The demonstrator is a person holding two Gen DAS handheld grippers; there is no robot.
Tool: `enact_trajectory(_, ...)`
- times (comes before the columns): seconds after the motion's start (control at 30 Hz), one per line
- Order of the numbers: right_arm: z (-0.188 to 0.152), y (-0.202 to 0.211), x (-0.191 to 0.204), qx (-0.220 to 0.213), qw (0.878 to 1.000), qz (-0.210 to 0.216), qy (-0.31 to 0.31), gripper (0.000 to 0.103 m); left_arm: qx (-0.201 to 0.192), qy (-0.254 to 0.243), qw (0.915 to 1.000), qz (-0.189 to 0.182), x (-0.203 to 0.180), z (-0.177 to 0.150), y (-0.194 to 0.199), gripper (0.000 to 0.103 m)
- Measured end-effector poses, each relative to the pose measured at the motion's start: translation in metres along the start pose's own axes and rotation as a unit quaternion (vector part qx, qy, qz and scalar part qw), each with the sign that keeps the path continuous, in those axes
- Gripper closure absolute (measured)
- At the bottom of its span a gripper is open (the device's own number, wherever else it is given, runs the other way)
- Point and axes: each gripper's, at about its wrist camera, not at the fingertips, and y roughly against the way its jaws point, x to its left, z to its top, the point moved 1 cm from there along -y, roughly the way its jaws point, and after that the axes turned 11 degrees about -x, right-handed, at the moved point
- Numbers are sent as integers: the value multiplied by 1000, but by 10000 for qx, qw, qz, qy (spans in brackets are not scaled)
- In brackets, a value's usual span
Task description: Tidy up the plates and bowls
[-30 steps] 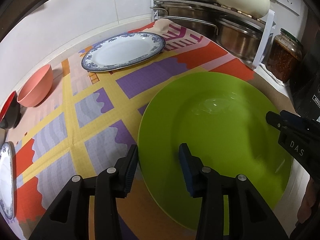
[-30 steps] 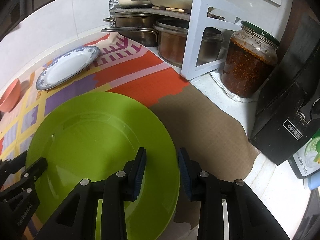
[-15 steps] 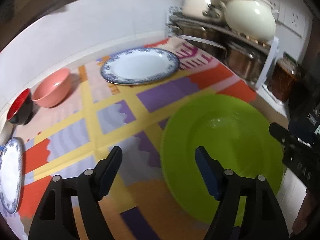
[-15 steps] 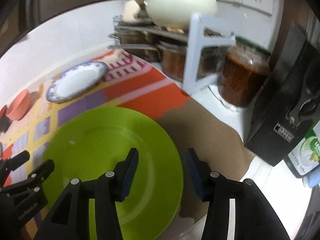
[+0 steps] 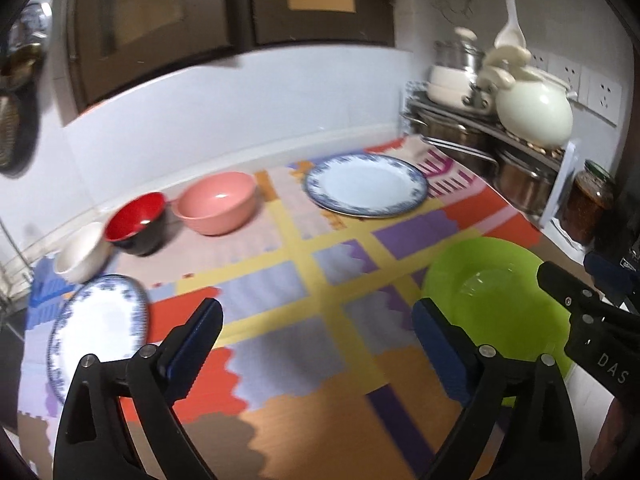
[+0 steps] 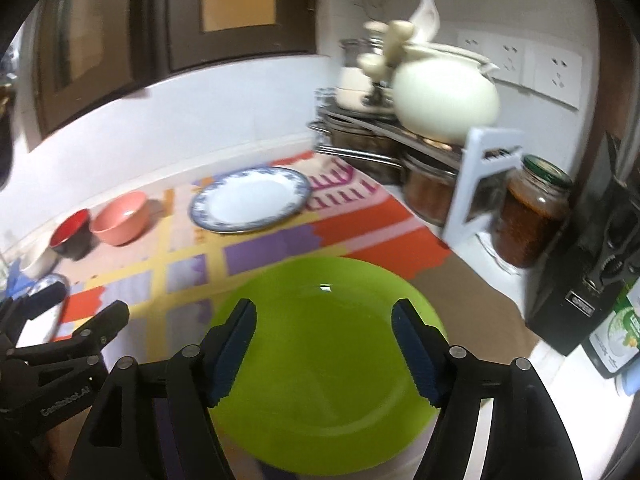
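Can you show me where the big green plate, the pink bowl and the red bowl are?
green plate [image 6: 320, 380]: right wrist view, on its flat middle.
pink bowl [image 5: 218, 204]: left wrist view, on its inside.
red bowl [image 5: 134, 216]: left wrist view, on its red inside.

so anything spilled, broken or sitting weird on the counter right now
No spill or damage shows. The green plate lies flat but near the counter's front edge. The small blue-rimmed plate also sits near the mat's left edge, and the red bowl leans against the pink bowl.

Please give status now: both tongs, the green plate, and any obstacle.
Left tongs and right tongs open, just widened, holding nothing. Green plate flat on mat. Nothing in the way.
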Motion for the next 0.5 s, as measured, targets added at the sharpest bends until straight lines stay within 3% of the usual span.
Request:
enact_trajectory(0.17,4,13,33,-49,9995,318,25,27,-152,130,9997,141,38,1,22,3)
enact_trajectory(0.5,14,37,112,-309,9966,704,308,26,-369,238,9982,419,111,-1,53,3)
